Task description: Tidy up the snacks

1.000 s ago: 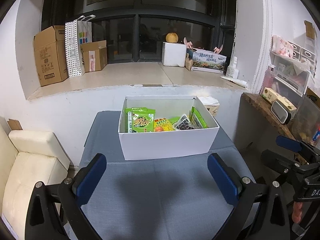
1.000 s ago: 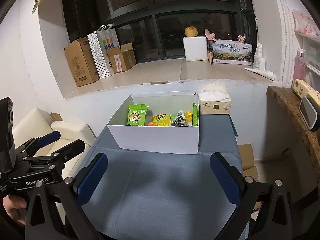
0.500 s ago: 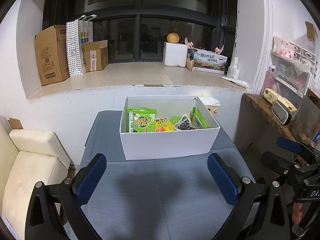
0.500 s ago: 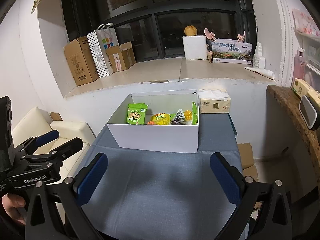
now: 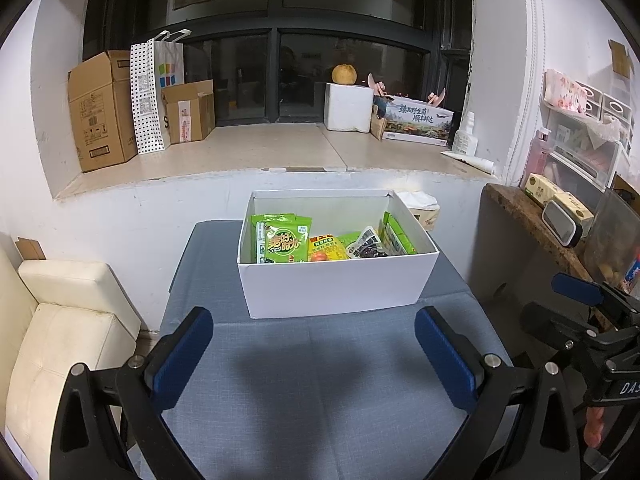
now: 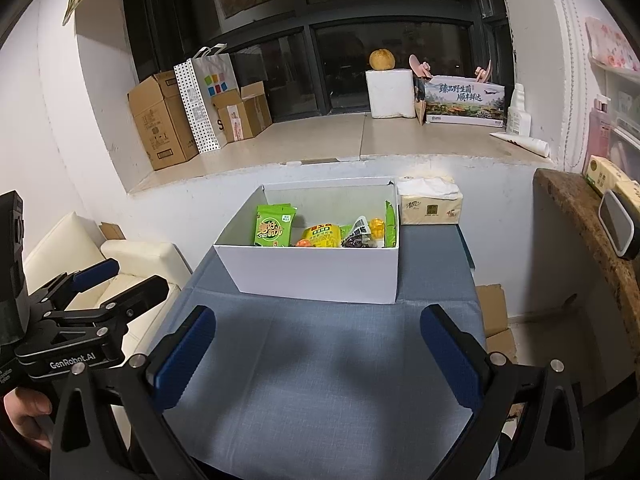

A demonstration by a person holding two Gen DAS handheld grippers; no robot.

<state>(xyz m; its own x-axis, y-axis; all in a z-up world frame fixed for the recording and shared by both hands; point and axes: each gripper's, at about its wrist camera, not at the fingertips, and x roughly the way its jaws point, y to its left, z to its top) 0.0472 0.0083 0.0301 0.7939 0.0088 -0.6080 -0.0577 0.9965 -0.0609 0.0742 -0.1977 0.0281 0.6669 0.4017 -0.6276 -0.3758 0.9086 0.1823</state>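
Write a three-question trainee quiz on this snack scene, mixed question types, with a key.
1. True or false: the left gripper holds a snack.
2. Where do the snack packets sit? A) on the windowsill B) inside the white box C) on the sofa
3. Fill in: the tissue pack sits on the table, beside the box's ____ side, as seen from the right wrist view.

Key: 1 false; 2 B; 3 right.

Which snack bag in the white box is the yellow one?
The yellow bag lies in the middle of the white box, between the upright green bag on the left and the black-and-white packet on the right.
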